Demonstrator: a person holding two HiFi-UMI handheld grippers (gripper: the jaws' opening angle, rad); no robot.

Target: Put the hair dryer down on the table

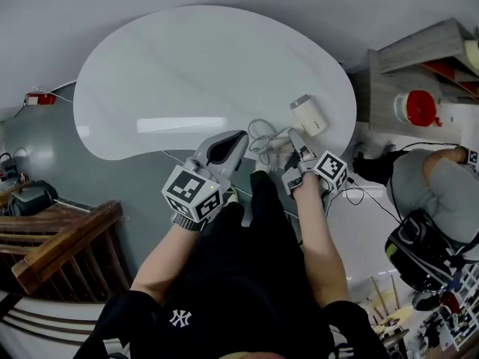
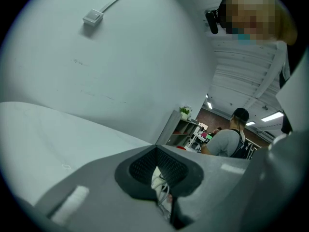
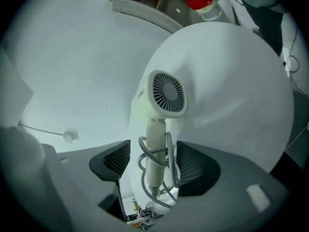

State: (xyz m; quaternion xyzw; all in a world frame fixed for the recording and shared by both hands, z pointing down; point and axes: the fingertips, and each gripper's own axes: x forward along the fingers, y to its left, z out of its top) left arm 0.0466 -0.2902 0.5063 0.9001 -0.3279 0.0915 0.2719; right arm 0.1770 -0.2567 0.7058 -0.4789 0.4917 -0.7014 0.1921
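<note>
The white hair dryer (image 1: 308, 115) lies on the white table (image 1: 187, 73) near its right edge, with its grey cord (image 1: 262, 137) looped beside it. In the right gripper view the hair dryer (image 3: 161, 98) points its round rear grille at the camera. Its handle, wound with cord (image 3: 145, 164), runs down between the pads. My right gripper (image 3: 153, 164) is open around the handle, with a gap on each side. My left gripper (image 1: 233, 142) hovers at the table's near edge, just left of the cord. Its jaws are shut (image 2: 161, 178), and a bit of white cord shows through the slit.
A grey shelf unit (image 1: 419, 58) holding a red-lidded container (image 1: 415, 107) stands to the right of the table. A person in a grey shirt (image 1: 441, 178) bends nearby. A wooden chair (image 1: 52, 238) is at lower left. A cable with a small adapter (image 2: 93, 17) crosses the floor.
</note>
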